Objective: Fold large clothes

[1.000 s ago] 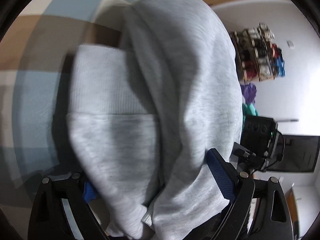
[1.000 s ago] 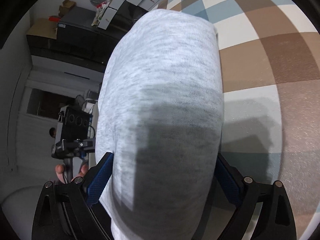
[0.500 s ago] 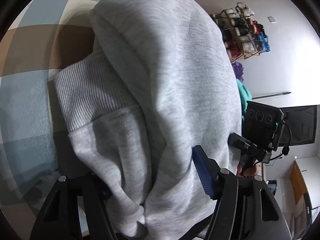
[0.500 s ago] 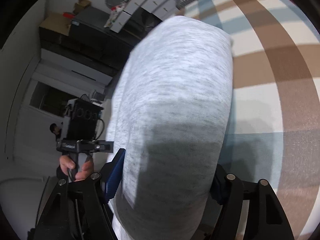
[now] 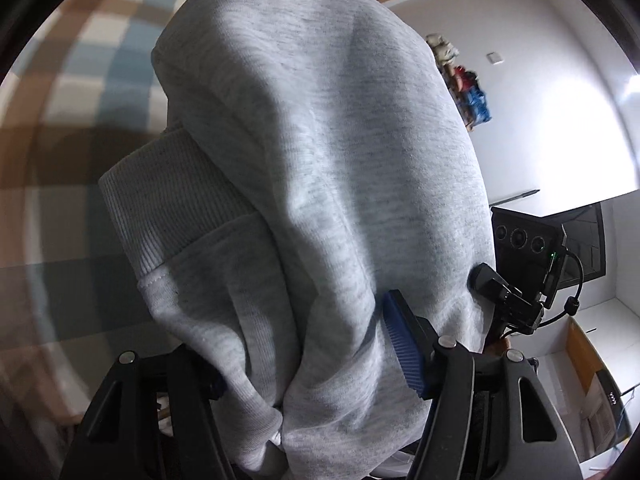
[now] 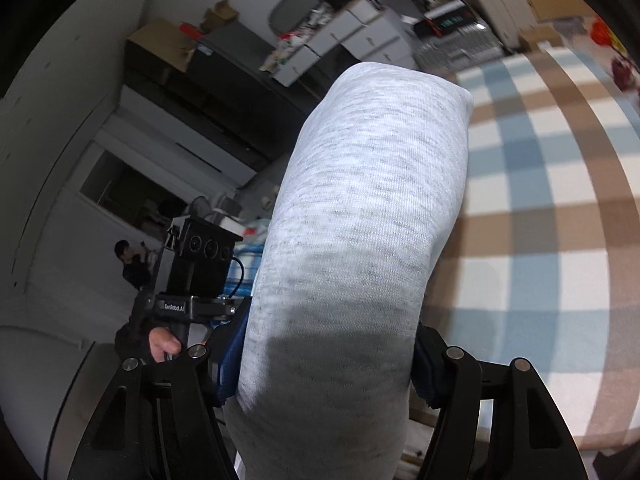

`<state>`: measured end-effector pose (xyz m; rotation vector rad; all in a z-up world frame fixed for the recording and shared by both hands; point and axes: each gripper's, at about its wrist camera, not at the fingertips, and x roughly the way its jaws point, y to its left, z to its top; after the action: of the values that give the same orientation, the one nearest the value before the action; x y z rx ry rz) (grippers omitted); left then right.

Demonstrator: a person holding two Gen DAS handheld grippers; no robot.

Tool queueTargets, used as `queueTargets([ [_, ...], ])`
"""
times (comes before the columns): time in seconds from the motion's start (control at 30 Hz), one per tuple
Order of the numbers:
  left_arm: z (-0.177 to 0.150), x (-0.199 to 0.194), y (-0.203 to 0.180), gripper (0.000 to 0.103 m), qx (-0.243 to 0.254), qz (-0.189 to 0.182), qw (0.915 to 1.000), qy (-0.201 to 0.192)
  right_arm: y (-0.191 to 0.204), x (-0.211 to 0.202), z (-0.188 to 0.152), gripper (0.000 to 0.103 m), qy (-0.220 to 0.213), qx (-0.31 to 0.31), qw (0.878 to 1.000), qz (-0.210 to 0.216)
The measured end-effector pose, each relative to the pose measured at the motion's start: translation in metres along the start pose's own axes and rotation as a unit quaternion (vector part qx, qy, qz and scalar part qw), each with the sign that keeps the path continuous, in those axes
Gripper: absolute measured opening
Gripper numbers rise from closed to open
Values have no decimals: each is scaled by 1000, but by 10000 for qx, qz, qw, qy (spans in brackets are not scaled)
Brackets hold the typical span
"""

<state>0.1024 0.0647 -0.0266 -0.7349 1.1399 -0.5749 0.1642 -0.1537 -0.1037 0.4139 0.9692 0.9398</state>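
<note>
I have the grey sweatshirt (image 5: pixel 320 200) bunched thick between both sets of jaws, the left gripper (image 5: pixel 316 356) and the right gripper (image 6: pixel 328 364) each having just closed in and now clamped on it above the checked cloth (image 6: pixel 540 208). I judge it soft, bulky and limp, likely to sag; the ribbed hem (image 5: pixel 160 196) offers the firmest hold. Cluttered shelves (image 6: pixel 340 40) stand far off, nothing obstructing.
</note>
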Motion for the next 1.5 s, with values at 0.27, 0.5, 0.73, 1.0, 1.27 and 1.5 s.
queueTargets([
  [0.27, -21, -167, -18, 60, 211, 572, 9963, -598, 122, 45, 36, 67, 8, -573, 9953, 787],
  [0.5, -32, -303, 15, 60, -189, 1464, 9835, -1043, 206, 157, 49, 68, 311, -750, 9825, 1676],
  [0.73, -41, -368, 109, 60, -946, 2000, 9645, -1446, 188, 303, 10, 67, 1020, 148, 9669, 2336],
  [1.0, -80, -342, 274, 63, -2202, 1451, 9508, -1623, 147, 375, -53, 69, 1512, -294, 9813, 1151],
  [1.27, -108, -398, 211, 63, -1540, 2313, 9310, -2366, 188, 311, -36, 70, 1262, -2533, 9568, -663],
  [1.5, -119, -323, 171, 64, -202, 2301, 9506, -2076, 247, 299, -21, 68, 535, -3460, 9341, -695],
])
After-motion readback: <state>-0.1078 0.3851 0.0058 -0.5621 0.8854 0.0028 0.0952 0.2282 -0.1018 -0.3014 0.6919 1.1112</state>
